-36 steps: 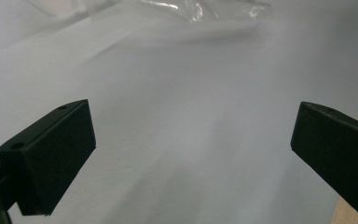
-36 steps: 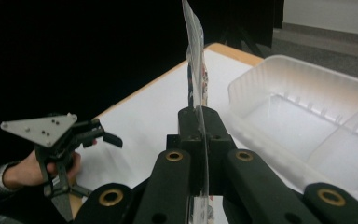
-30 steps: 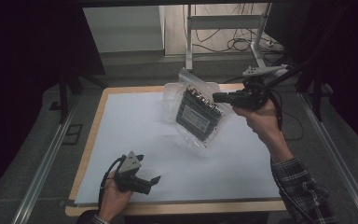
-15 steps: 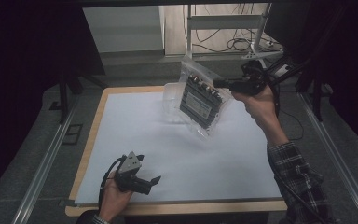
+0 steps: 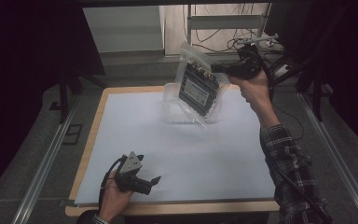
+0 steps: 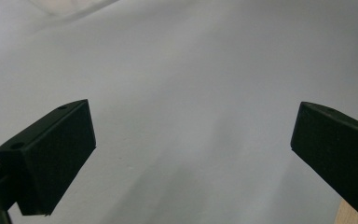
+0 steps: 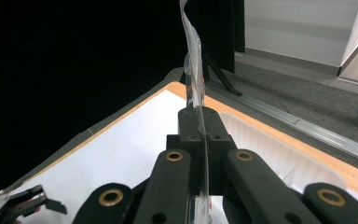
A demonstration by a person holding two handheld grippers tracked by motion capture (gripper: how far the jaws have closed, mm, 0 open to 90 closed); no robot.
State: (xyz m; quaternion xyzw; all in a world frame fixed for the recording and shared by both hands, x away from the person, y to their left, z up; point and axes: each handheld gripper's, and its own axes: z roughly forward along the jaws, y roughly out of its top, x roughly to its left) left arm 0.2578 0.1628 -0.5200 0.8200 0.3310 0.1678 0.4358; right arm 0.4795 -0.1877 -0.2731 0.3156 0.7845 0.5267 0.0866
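Bag lifting is the step in hand. From the high view, my right gripper [image 5: 216, 69] pinches the top edge of the clear plastic bag [image 5: 196, 91], which hangs tilted above the far part of the white mat [image 5: 177, 144] with a black electronic module [image 5: 199, 89] inside; my left gripper [image 5: 153, 182] rests near the front edge. Left gripper view: my jaws are spread wide over bare mat [image 6: 191, 93]. Right gripper view: my jaws are pressed together on the bag's film [image 7: 193, 51]. Next, I judge, the left must come up and take the bag's free edge
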